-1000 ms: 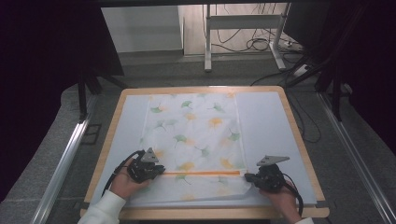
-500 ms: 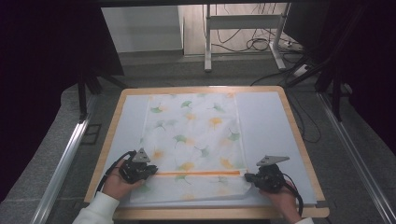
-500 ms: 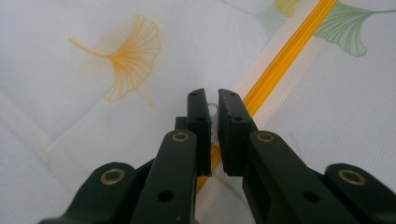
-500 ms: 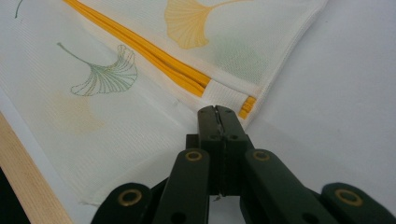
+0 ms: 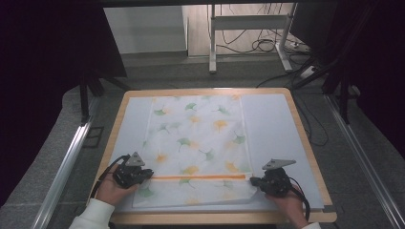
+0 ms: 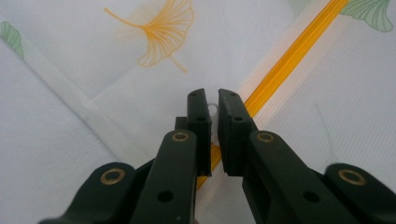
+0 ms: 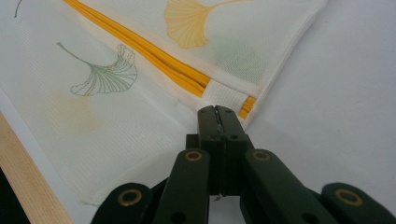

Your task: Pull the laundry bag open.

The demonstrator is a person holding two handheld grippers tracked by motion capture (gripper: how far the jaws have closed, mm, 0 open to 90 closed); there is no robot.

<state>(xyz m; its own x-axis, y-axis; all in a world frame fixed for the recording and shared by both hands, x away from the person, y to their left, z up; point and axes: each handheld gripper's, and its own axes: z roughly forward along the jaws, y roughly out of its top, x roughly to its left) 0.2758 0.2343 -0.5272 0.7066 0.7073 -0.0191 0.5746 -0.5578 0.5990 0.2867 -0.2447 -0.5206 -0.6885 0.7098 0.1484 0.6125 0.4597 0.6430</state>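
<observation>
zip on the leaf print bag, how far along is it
Done: the bag lies flat on the table, and the right gripper pinches its edge by the zip's right end. In hand: the left gripper is shut on the white pull, near the zip's left end. Left: seemingly little travel to the bag's left edge, then letting go.

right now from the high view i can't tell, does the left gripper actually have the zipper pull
Observer: Yes. In the left gripper view, the left gripper has its jaws closed on a small white zipper pull.
Operator: and the right one, gripping or just resting
Observer: Gripping. The right gripper is shut on the edge of the bag, right beside the white tab at the end of the orange zipper.
</observation>
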